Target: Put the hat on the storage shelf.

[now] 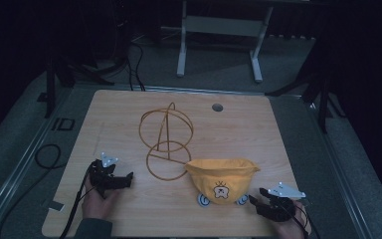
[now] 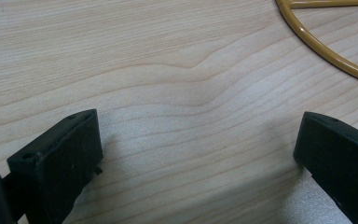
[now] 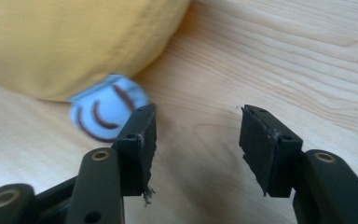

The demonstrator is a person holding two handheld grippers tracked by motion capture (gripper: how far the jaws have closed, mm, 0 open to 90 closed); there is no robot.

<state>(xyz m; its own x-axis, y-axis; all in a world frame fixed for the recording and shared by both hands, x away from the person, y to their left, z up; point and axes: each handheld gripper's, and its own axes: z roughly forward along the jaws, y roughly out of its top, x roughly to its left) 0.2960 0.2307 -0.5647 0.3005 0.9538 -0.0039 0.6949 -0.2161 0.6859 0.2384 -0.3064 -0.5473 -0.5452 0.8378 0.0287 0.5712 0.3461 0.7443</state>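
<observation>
A yellow cloth hat (image 1: 222,178) with a small cartoon face and pale blue ear flaps lies upside down near the table's front, right of centre. A yellow wire stand (image 1: 166,141) made of rings and a rod stands behind it to the left. My left gripper (image 1: 127,179) rests open on the wood at the front left, nothing between its jaws; in its own view the left gripper (image 2: 198,154) points at bare wood below a ring of the stand (image 2: 326,49). My right gripper (image 1: 254,199) is open just right of the hat; the right gripper (image 3: 196,140) has a blue flap (image 3: 103,110) beside its left jaw.
The wooden table (image 1: 119,114) has a round cable hole (image 1: 217,107) at the back. Black cables (image 1: 47,157) lie on the grey floor at the left. A white table frame (image 1: 219,37) stands behind.
</observation>
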